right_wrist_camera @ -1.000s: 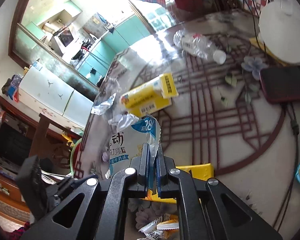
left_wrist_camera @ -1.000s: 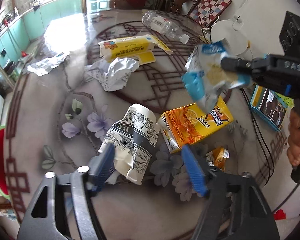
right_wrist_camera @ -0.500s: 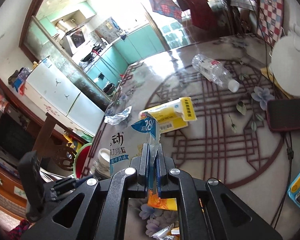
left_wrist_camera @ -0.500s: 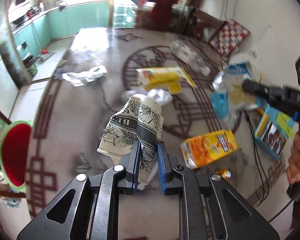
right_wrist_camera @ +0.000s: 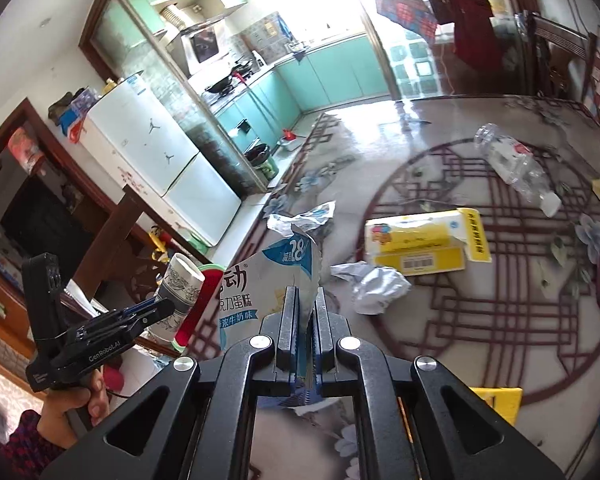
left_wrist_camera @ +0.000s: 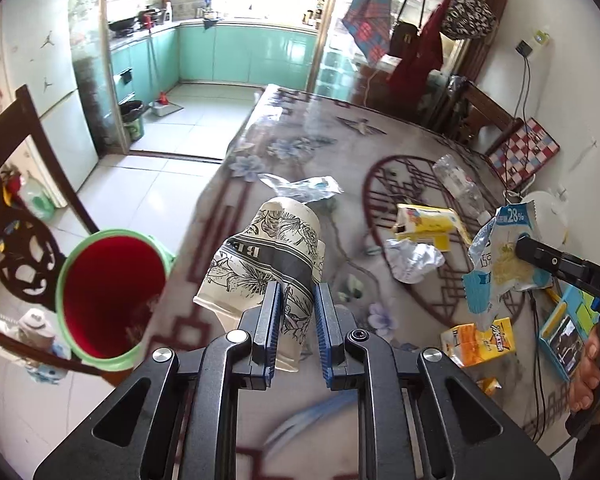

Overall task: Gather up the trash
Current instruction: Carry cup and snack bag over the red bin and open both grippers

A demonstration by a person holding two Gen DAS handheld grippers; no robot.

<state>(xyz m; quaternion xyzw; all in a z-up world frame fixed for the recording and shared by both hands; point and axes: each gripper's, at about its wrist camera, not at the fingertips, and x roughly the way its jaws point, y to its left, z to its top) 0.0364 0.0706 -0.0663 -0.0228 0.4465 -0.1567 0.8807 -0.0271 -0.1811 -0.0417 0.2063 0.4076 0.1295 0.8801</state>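
My left gripper (left_wrist_camera: 296, 300) is shut on a crushed paper cup (left_wrist_camera: 268, 256) with a black flower print, held above the table's left edge. Just left of it stands a green bin (left_wrist_camera: 112, 300) lined in red. My right gripper (right_wrist_camera: 304, 300) is shut on a white and blue snack wrapper (right_wrist_camera: 260, 288), also lifted off the table; the wrapper (left_wrist_camera: 500, 256) shows at the right of the left wrist view. From the right wrist view the left gripper (right_wrist_camera: 148, 308) and its cup (right_wrist_camera: 178, 296) hang beside the bin (right_wrist_camera: 204, 296).
On the flowered table (left_wrist_camera: 308, 140) lie a yellow tissue box (right_wrist_camera: 424, 240), a crumpled white paper (right_wrist_camera: 376, 284), a clear plastic bottle (right_wrist_camera: 512, 164), a torn clear wrapper (right_wrist_camera: 304, 216) and an orange juice carton (left_wrist_camera: 480, 340). A dark wooden chair (left_wrist_camera: 24, 208) stands behind the bin.
My left gripper shut on the paper cup, lifted it and swung left toward the bin. The right gripper rose and moved the same way with the wrapper.
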